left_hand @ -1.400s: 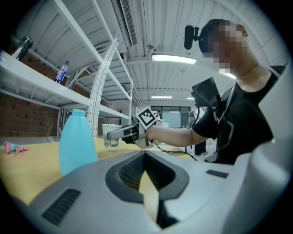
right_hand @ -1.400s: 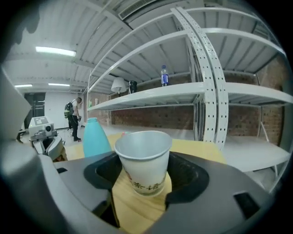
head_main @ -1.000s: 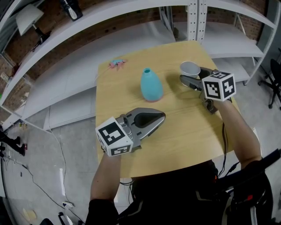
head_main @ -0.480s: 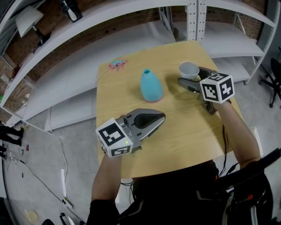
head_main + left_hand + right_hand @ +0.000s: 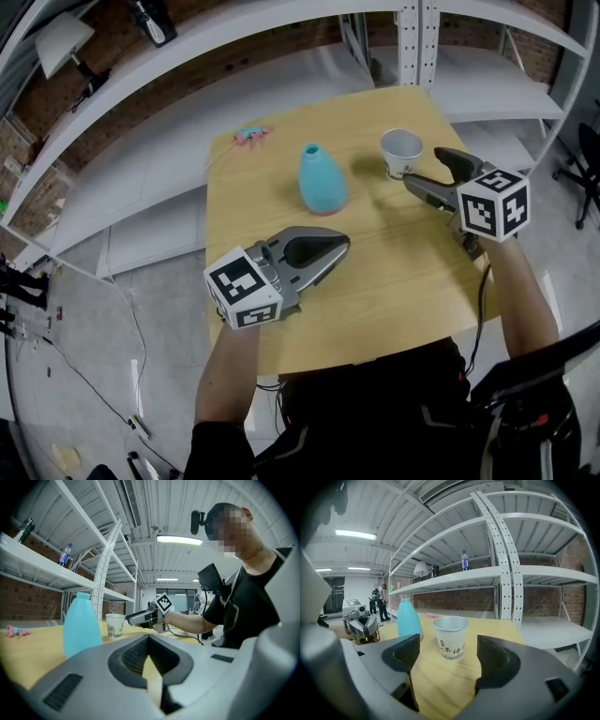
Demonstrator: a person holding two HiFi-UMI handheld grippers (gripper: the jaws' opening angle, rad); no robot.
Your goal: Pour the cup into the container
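A teal bottle (image 5: 322, 180) stands apart from the upright white cup (image 5: 401, 152) (pink scrap (image 5: 251, 136) farther back). The right gripper (image 5: 424, 166) has jaws that have just been opening wide, empty. The left gripper (image 5: 345, 244) has them pressed together.

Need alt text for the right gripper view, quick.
The right gripper has just been opening its jaws, now wide and empty; a paper cup stands upright on the wooden table just ahead. A blue bottle stands to its left.

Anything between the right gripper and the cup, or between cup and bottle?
Nothing visible. The right gripper, jaws just opened wider and empty, faces the cup across bare table; only table lies between cup and bottle.
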